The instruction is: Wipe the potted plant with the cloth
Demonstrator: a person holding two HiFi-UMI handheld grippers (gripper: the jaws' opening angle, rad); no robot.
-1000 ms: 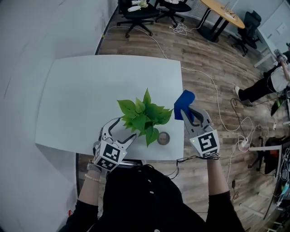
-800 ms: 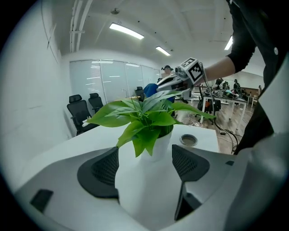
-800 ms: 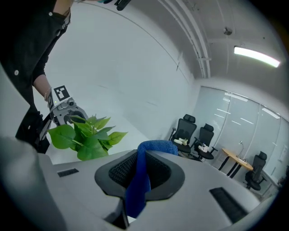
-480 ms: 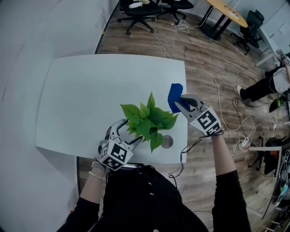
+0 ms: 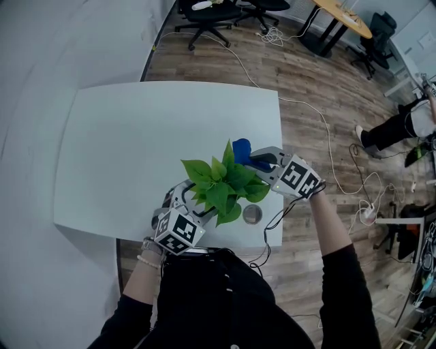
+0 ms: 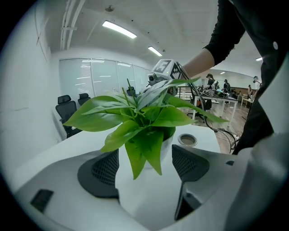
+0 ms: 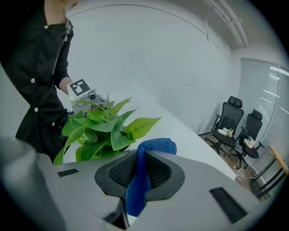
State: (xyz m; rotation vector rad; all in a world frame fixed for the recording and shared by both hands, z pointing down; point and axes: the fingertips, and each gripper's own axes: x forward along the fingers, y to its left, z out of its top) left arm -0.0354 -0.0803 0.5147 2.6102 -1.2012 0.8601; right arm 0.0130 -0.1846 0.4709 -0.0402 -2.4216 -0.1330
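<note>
Left gripper (image 6: 145, 166): jaws spread, flanking the potted plant (image 5: 219, 185).
Right gripper (image 7: 141, 173): jaws pinching the cloth (image 7: 157, 145), just beside the plant.

The right tool (image 7: 139, 177) pinches a blue cloth (image 7: 156, 145) near the leaves of the potted plant (image 7: 97, 128).

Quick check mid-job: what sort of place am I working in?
Probably an open-plan office: black wheeled office chairs stand on wood-plank flooring, a round wooden meeting table sits nearby, and glass partition walls run under strip ceiling lights.
</note>
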